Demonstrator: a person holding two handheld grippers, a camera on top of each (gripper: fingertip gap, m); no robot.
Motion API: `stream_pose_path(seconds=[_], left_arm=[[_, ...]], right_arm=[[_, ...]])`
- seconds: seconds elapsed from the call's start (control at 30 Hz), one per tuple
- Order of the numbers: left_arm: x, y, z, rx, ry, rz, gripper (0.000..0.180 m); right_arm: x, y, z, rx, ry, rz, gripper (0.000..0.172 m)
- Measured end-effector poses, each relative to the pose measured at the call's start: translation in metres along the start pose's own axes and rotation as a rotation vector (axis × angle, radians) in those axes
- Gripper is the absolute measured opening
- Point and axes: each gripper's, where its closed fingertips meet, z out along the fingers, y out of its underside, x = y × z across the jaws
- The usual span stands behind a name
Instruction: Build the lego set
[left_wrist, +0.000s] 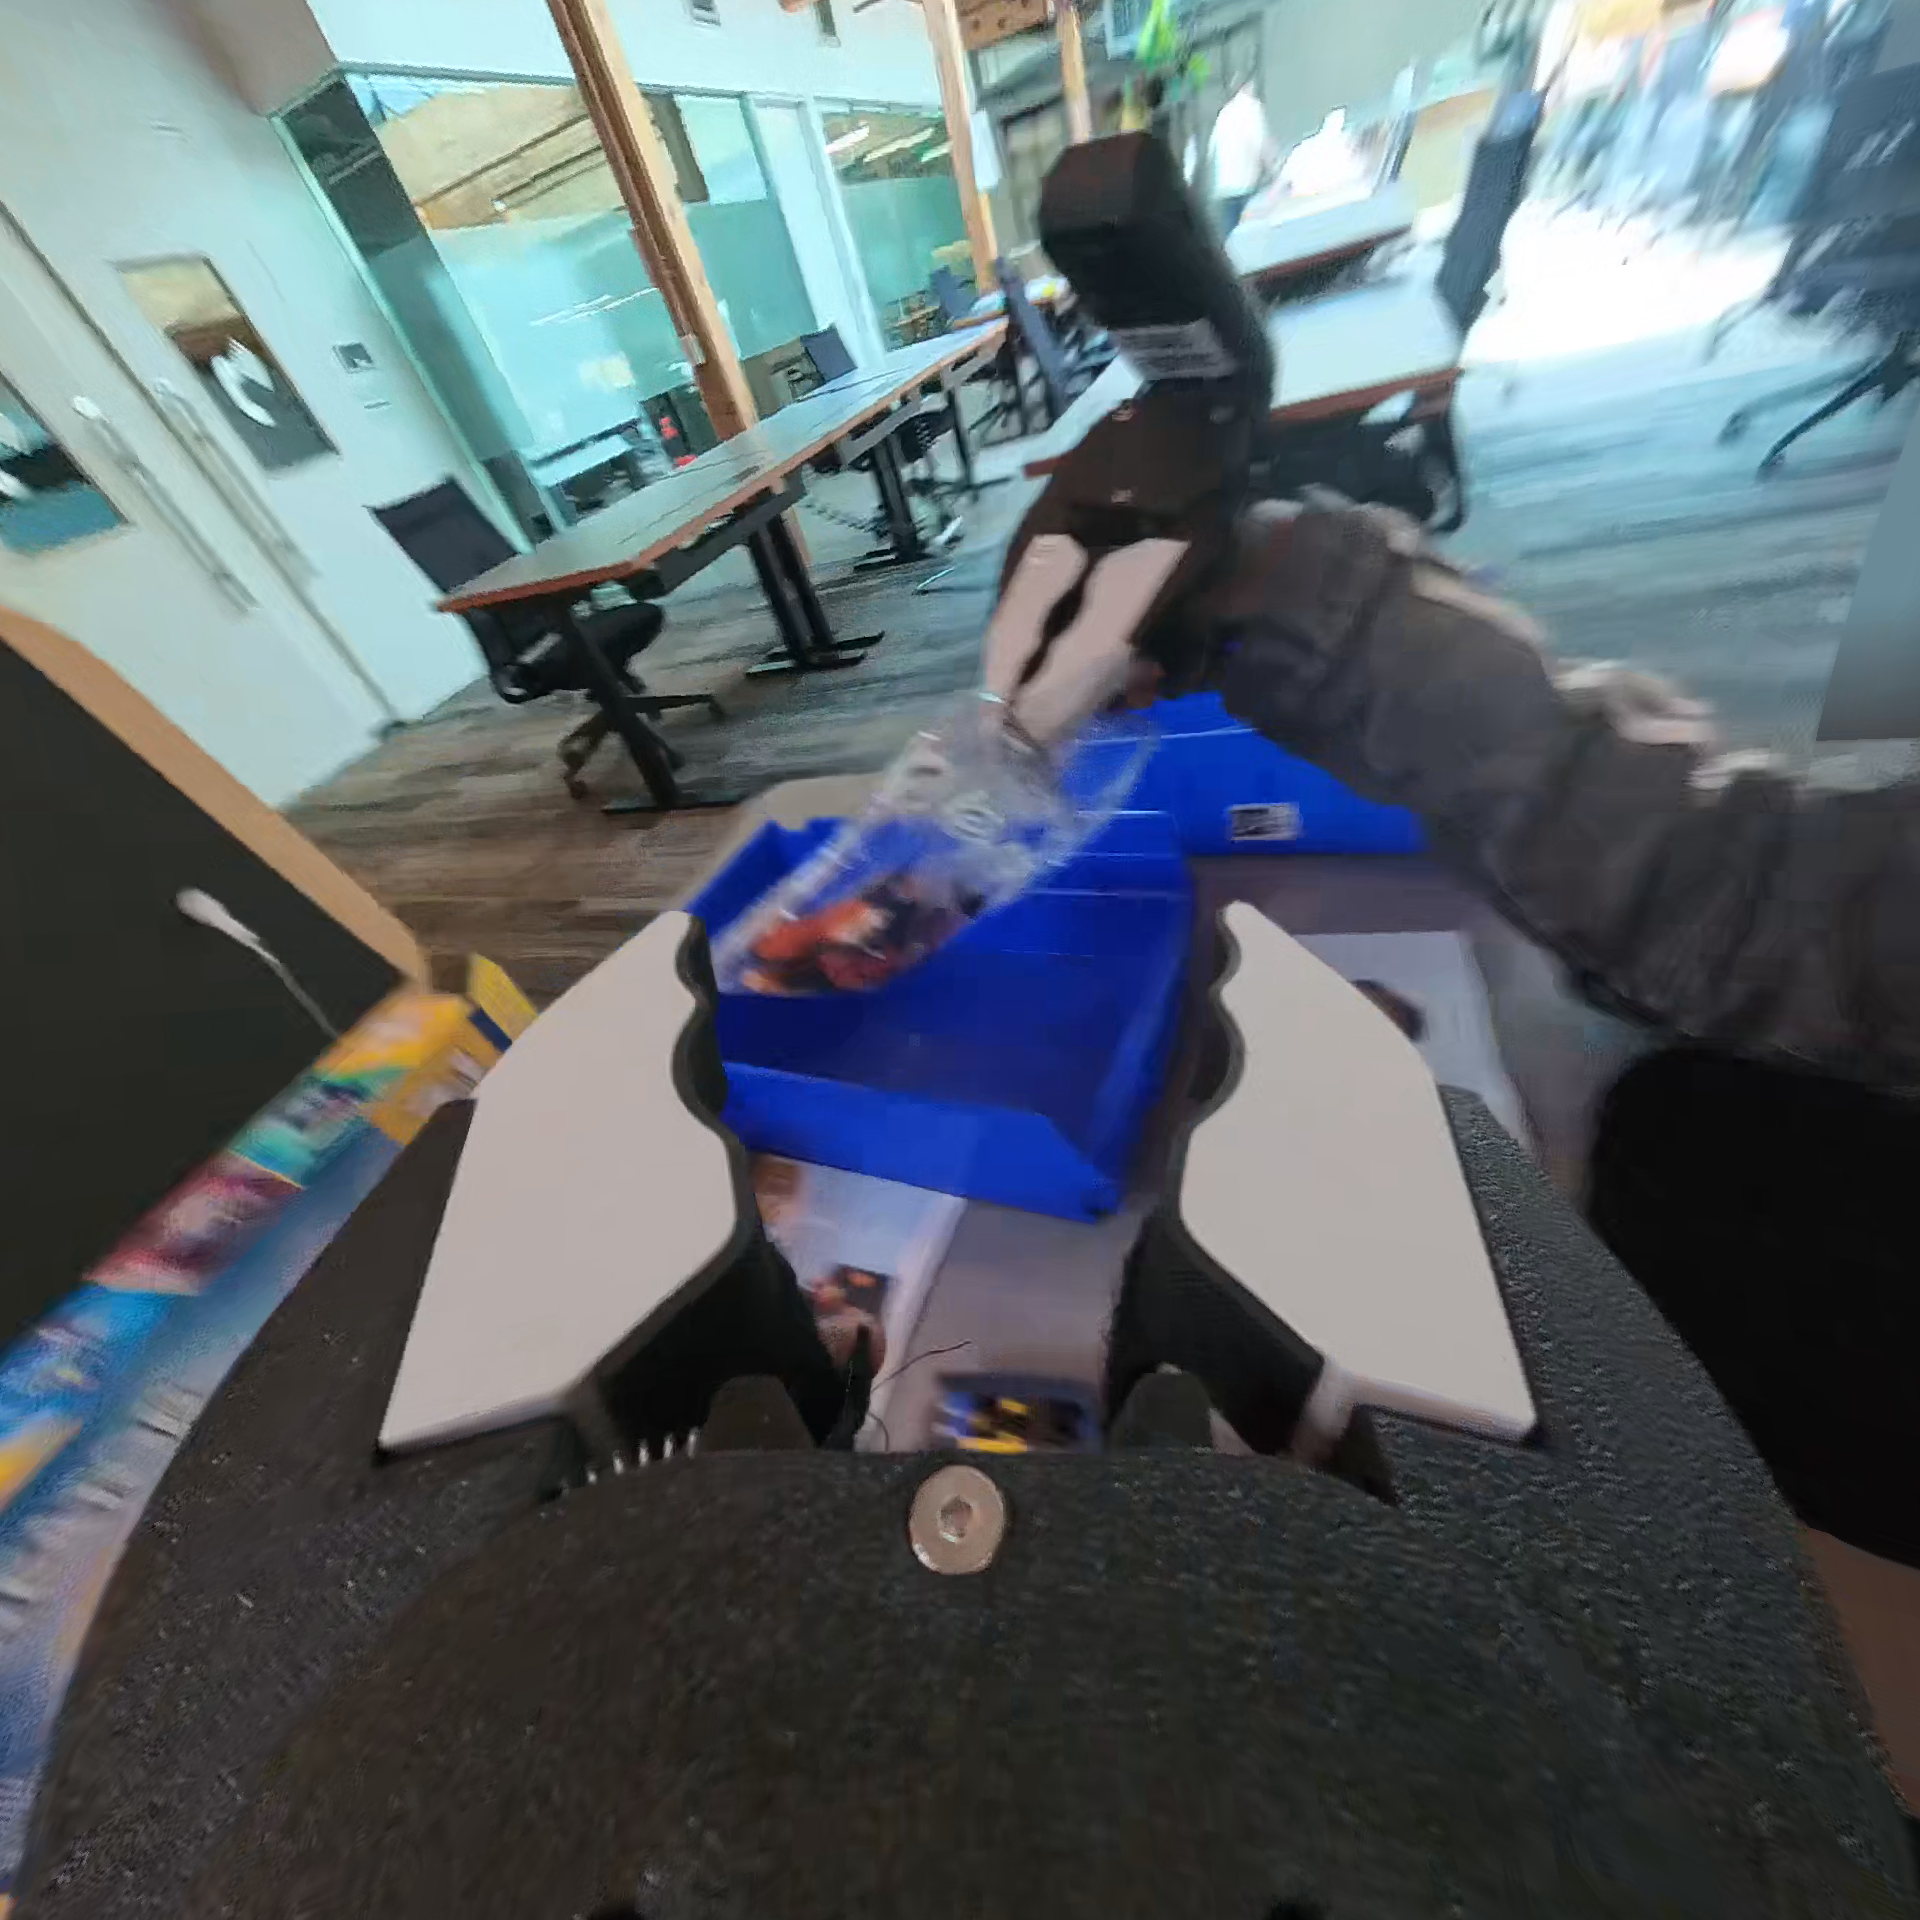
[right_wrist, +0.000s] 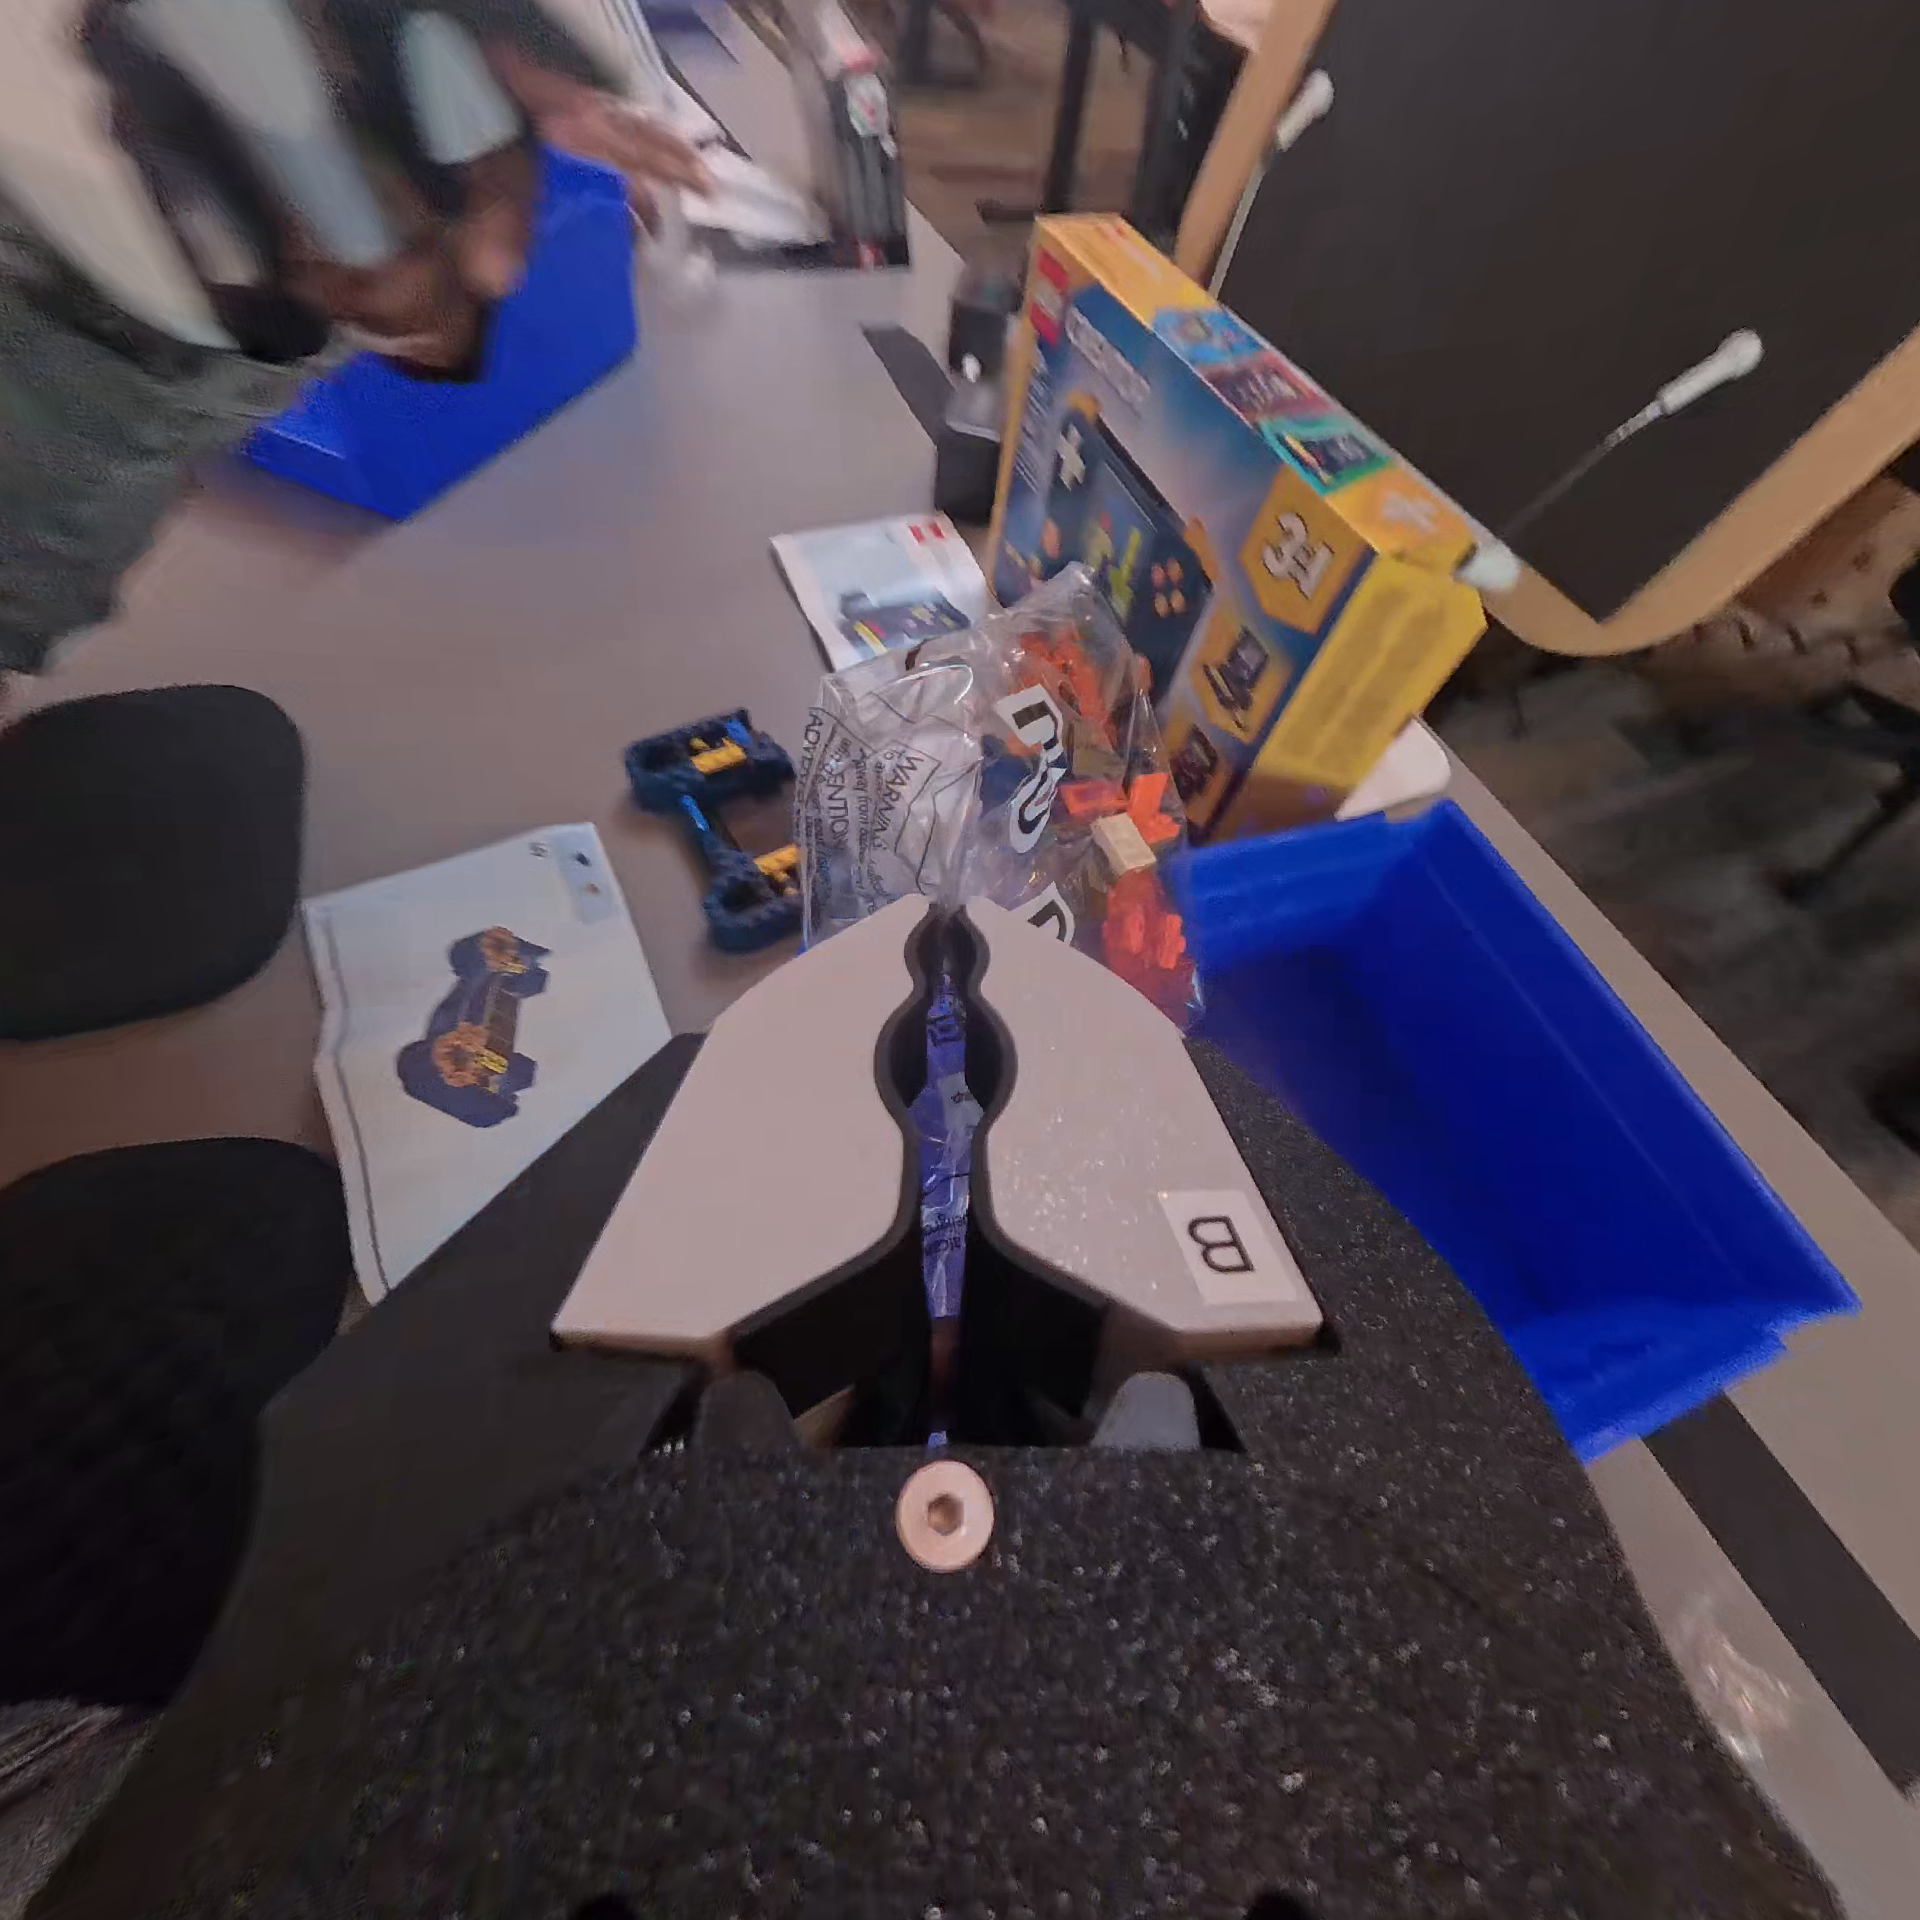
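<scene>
The right gripper (right_wrist: 948, 920) is closed, its two pads pinching the crumpled edge of a clear plastic bag (right_wrist: 971, 790) of orange, blue and tan bricks, with the plastic running down between the fingers; the bag hangs tilted over the near corner of a blue bin (right_wrist: 1538, 1122) at the table's right edge; just behind the bag stands a yellow and blue toy box (right_wrist: 1236, 520), and to the bag's left on the grey table (right_wrist: 582, 582) lies a dark blue and yellow brick frame (right_wrist: 717, 821), then an open instruction booklet (right_wrist: 457, 1039); a second blue bin (right_wrist: 468, 374) sits well apart at the far left. The left gripper (left_wrist: 961, 997) stands wide open with nothing between its fingers, pointed at the blue bin (left_wrist: 987, 1081) just ahead; over that bin the bag (left_wrist: 914, 862) dangles from the other gripper's (left_wrist: 1039, 665) tips, held by a sleeved arm (left_wrist: 1558, 790).
</scene>
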Motion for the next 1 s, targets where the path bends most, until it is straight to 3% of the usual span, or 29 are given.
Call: stream_pose_path(seconds=[0.07, 0.17, 0.23, 0.3, 0.4, 0.5, 0.67, 0.7, 0.77, 0.8, 0.83, 0.93, 1.0], left_arm=[[-0.024, -0.006, 0.031, -0.086, -0.094, 0.216, 0.083], [-0.019, 0.009, 0.082, -0.160, -0.018, 0.445, 0.060], [-0.003, 0.019, 0.108, -0.154, 0.086, 0.444, 0.049], [-0.002, 0.025, 0.126, -0.143, 0.087, 0.441, 0.043], [0.002, 0.042, 0.136, -0.154, 0.113, 0.534, 0.034], [-0.003, 0.051, 0.138, -0.149, 0.098, 0.528, 0.027], [-0.005, 0.054, 0.140, -0.093, 0.128, 0.434, 0.044], [-0.001, 0.056, 0.140, -0.095, 0.164, 0.415, 0.041], [0.010, 0.059, 0.138, -0.112, 0.244, 0.381, 0.012], [0.010, 0.058, 0.138, -0.118, 0.251, 0.352, 0.008], [0.007, 0.056, 0.138, -0.131, 0.234, 0.313, 0.005], [-0.020, 0.044, 0.131, -0.161, 0.075, 0.145, 0.002], [-0.032, 0.032, 0.121, -0.124, 0.016, -0.032, 0.002]], right_arm=[[-0.005, -0.005, -0.002, 0.050, -0.044, -0.017, 0.001], [-0.006, -0.009, 0.000, 0.084, -0.083, 0.011, 0.001], [-0.004, -0.003, 0.000, 0.070, -0.090, 0.015, 0.001], [0.000, 0.004, -0.001, 0.057, -0.102, 0.035, 0.001], [0.001, 0.014, 0.002, 0.027, -0.138, 0.062, 0.001], [-0.001, 0.020, 0.008, 0.008, -0.190, 0.085, 0.001], [-0.009, 0.027, 0.010, -0.009, -0.270, 0.108, 0.001], [-0.012, 0.028, 0.010, -0.012, -0.289, 0.101, 0.001], [-0.016, 0.028, 0.011, -0.011, -0.317, 0.082, 0.001], [-0.015, 0.027, 0.011, -0.001, -0.310, 0.073, 0.001], [-0.010, 0.022, 0.011, 0.024, -0.271, 0.071, 0.005], [0.024, -0.017, -0.006, 0.240, 0.007, 0.022, 0.078], [0.021, -0.046, -0.024, 0.369, 0.139, -0.139, 0.090]])
